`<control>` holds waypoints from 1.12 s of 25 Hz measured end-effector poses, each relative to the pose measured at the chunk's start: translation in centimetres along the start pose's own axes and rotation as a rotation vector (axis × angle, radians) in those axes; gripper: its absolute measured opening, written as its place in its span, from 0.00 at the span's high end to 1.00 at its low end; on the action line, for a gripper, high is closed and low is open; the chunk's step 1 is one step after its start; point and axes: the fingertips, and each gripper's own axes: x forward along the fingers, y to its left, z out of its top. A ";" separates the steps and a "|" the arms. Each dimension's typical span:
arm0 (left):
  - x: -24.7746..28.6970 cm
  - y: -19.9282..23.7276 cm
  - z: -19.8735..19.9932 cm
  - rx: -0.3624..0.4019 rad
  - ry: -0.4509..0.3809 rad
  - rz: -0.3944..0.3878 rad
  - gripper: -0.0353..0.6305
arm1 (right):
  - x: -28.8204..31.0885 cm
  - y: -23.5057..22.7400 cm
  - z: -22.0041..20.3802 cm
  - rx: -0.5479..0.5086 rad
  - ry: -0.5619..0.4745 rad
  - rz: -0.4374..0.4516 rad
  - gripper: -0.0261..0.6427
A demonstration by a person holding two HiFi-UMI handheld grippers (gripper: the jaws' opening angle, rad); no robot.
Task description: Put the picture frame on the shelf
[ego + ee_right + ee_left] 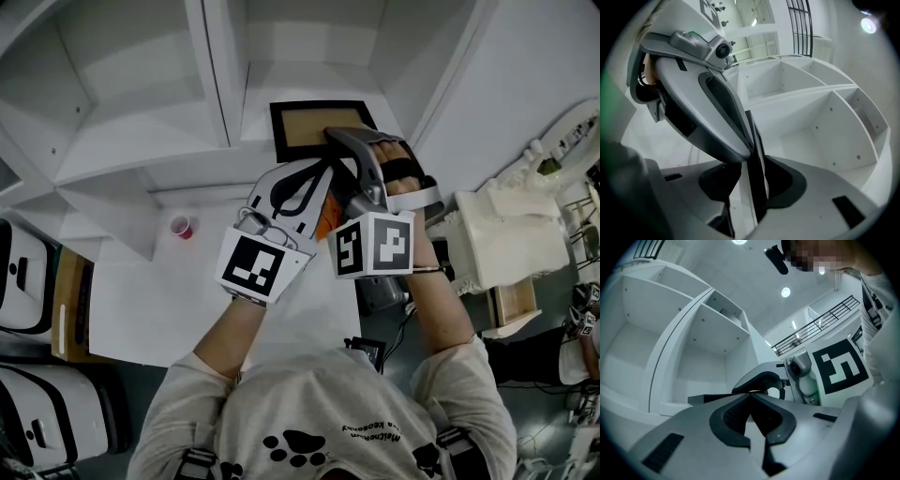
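Loosely, the right gripper's (753,169) jaws stand apart around the dark edge of the picture frame (758,145), with a pale gap beside one pad (no squeeze on it). The left gripper (750,396) has its jaws pressed together with nothing between them, its tips just beside that same frame edge. In the head view the black frame, with its tan panel, sits inside a compartment of the white shelf (141,141). Farther out, a red cup (182,227) stands on the white table (141,309).
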 end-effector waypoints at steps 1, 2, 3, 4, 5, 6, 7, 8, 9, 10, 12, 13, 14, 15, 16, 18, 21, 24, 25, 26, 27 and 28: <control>-0.1 0.1 0.1 0.002 -0.008 0.000 0.92 | 0.0 0.0 0.1 0.000 0.000 -0.005 0.74; -0.2 0.2 0.2 0.002 -0.009 -0.001 0.92 | 0.1 0.0 0.3 0.002 0.001 -0.009 0.73; -0.3 0.3 0.1 0.003 -0.002 -0.003 0.92 | 0.1 0.0 0.4 0.004 0.001 -0.010 0.73; -0.4 0.3 0.0 0.005 0.013 -0.006 0.92 | 0.0 0.0 0.5 0.005 0.002 -0.011 0.73; -0.5 0.3 -0.1 0.008 0.031 -0.009 0.92 | 0.0 0.0 0.6 0.005 0.002 -0.011 0.72; -0.5 0.2 -0.2 0.011 0.039 -0.013 0.92 | -0.1 -0.1 0.6 0.005 0.004 -0.012 0.72; -0.3 0.1 0.0 0.012 0.030 -0.015 0.92 | -0.3 -0.1 0.5 0.003 0.007 -0.015 0.71; -0.1 0.1 0.2 0.014 0.016 -0.016 0.92 | -0.4 -0.2 0.4 0.001 0.011 -0.017 0.71; 0.1 -0.1 0.2 0.016 0.010 -0.019 0.92 | -0.4 -0.2 0.2 0.000 0.015 -0.020 0.71; 0.3 -0.2 0.2 0.017 0.015 -0.023 0.92 | -0.5 -0.3 0.0 0.000 0.018 -0.022 0.71; 0.6 -0.4 0.1 0.018 0.025 -0.029 0.92 | -0.8 -0.4 -0.3 0.002 0.023 -0.026 0.71; 0.7 -0.4 0.2 0.018 0.021 -0.029 0.92 | -1.0 -0.5 -0.5 0.002 0.025 -0.029 0.71; 0.9 -0.5 0.3 0.017 0.011 -0.029 0.92 | -1.2 -0.5 -0.5 0.002 0.029 -0.033 0.71; 0.9 -0.6 0.3 0.017 0.011 -0.030 0.92 | -1.4 -0.5 -0.6 0.001 0.032 -0.038 0.71; 0.9 -0.7 0.2 0.019 0.023 -0.033 0.92 | -1.6 -0.4 -0.6 0.000 0.035 -0.043 0.71; 0.8 -0.9 0.0 0.025 0.040 -0.034 0.92 | -2.0 -0.3 -0.7 0.000 0.040 -0.051 0.71; 1.0 -0.7 0.0 0.028 0.028 -0.025 0.92 | -2.4 -0.1 -0.7 0.004 0.045 -0.055 0.71; 1.3 -0.2 -0.3 0.030 0.049 -0.020 0.92 | -2.6 0.0 -0.6 0.008 0.050 -0.059 0.71; 1.4 0.0 -0.3 0.031 0.053 -0.018 0.92 | -2.7 0.0 -0.7 0.011 0.050 -0.060 0.71; 1.5 0.1 -0.4 0.031 0.055 -0.015 0.92 | -2.8 -0.1 -0.7 0.013 0.051 -0.061 0.71; 1.7 0.3 -0.5 0.031 0.057 -0.012 0.92 | -2.9 -0.1 -0.8 0.015 0.052 -0.063 0.71; 1.8 0.4 -0.6 0.030 0.059 -0.008 0.92 | -3.0 -0.2 -0.9 0.016 0.053 -0.068 0.71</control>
